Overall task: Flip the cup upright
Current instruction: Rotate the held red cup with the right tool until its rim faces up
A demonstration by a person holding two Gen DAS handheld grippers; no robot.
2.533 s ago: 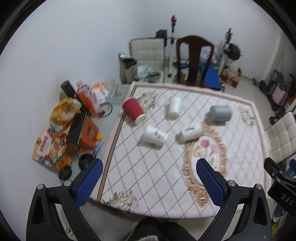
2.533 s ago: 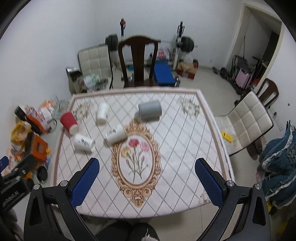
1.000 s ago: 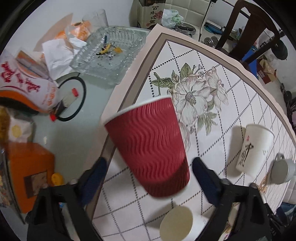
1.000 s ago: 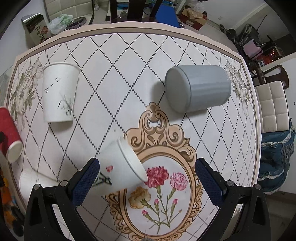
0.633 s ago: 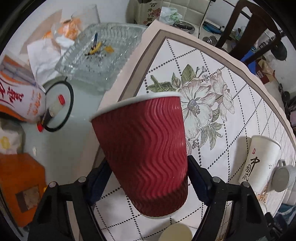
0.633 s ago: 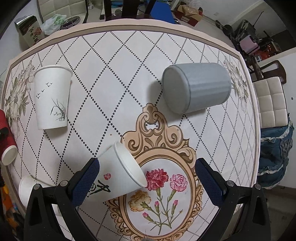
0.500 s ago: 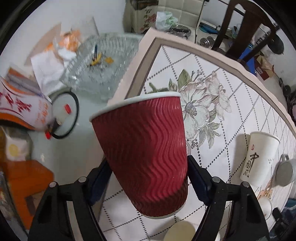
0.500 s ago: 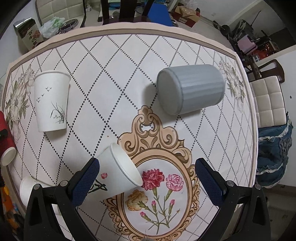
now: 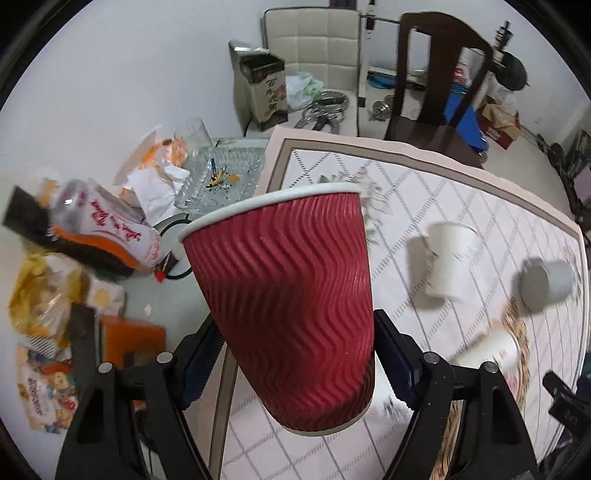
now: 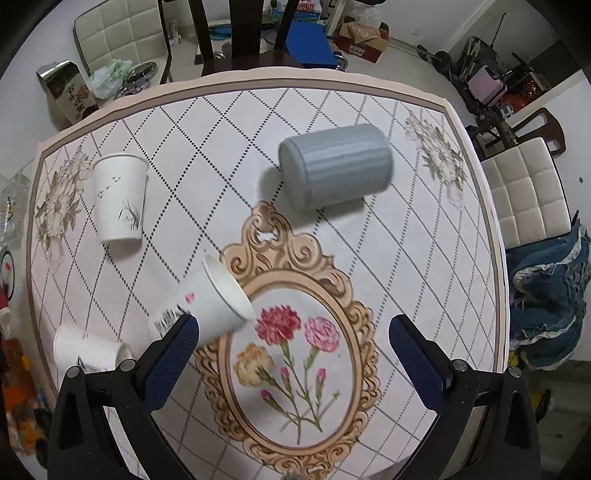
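Observation:
My left gripper (image 9: 299,354) is shut on a red ribbed paper cup (image 9: 288,295) and holds it off the table, mouth up and tilted a little to the left. My right gripper (image 10: 293,350) is open and empty above the floral tablecloth (image 10: 369,258). A white paper cup (image 10: 214,299) lies on its side by its left finger. Another white cup (image 10: 118,199) with a bird print lies at the left, a third (image 10: 88,350) at the lower left. A grey ribbed cup (image 10: 334,166) lies on its side further back.
The table's left edge (image 9: 266,173) runs beside a glass tray (image 9: 221,181), snack bags (image 9: 103,229) and boxes on a lower surface. A dark wooden chair (image 10: 236,33) stands behind the table, a white padded chair (image 10: 524,188) at its right.
My left gripper closed on the red cup, lifted it off the table and tipped it toward upright. My right gripper drew back slightly over the table and stayed open.

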